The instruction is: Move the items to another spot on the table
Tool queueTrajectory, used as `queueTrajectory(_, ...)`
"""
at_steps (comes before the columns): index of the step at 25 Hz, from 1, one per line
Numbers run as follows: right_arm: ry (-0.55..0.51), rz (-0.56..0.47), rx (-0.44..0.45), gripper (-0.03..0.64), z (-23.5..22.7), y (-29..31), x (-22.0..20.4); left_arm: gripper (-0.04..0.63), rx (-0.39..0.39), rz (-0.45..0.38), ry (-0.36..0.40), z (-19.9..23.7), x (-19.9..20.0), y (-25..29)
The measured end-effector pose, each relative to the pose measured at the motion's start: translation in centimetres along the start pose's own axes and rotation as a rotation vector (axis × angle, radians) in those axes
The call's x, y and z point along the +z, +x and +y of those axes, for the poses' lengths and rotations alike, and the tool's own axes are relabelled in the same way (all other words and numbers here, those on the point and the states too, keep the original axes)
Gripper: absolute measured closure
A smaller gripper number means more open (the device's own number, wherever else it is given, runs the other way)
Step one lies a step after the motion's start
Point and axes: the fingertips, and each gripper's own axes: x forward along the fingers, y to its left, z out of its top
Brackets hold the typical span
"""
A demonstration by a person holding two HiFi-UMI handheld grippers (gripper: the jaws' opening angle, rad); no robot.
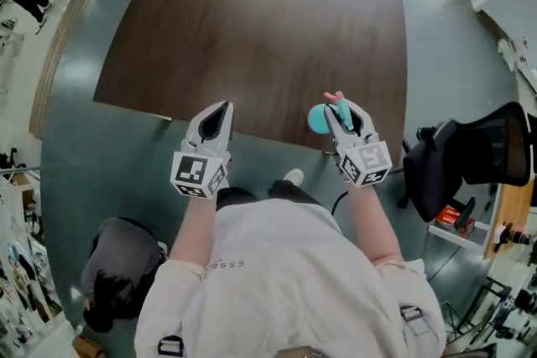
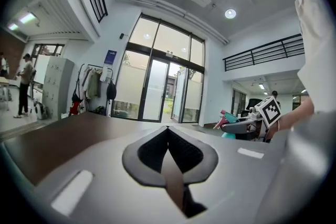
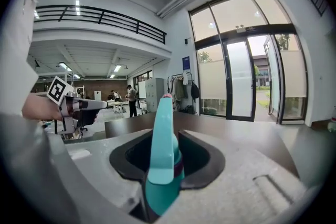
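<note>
In the head view there was one brown table (image 1: 252, 38) and two grippers at its near edge. The left gripper (image 1: 221, 115) was clenched with nothing in it. The right gripper (image 1: 341, 110) grasped one teal item (image 1: 319, 119) with a pink tip, above the table's near edge. In the left gripper view the two jaws met, empty. In the right gripper view the two jaws pressed the teal item, which stood upright between them.

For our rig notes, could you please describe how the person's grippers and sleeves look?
Both the left gripper and right gripper are pale grey shells tapering to a point, with black padded linings. Each carries a cube of black-and-white square markers. The person wears a white short-sleeved shirt.
</note>
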Motion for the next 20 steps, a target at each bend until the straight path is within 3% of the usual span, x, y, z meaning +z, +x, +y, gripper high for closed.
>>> queueTrajectory(13,-0.016,-0.027,0.184,0.505,20.2,13.0,3.2,0.580,0.234,-0.052,-0.024,18.2,1.5,-17.2)
queueTrajectory(20,-0.023,-0.010,0.312,0.505,29.9,19.2,5.0,0.580,0.346,-0.085,-0.052,24.8,2.5,-24.6)
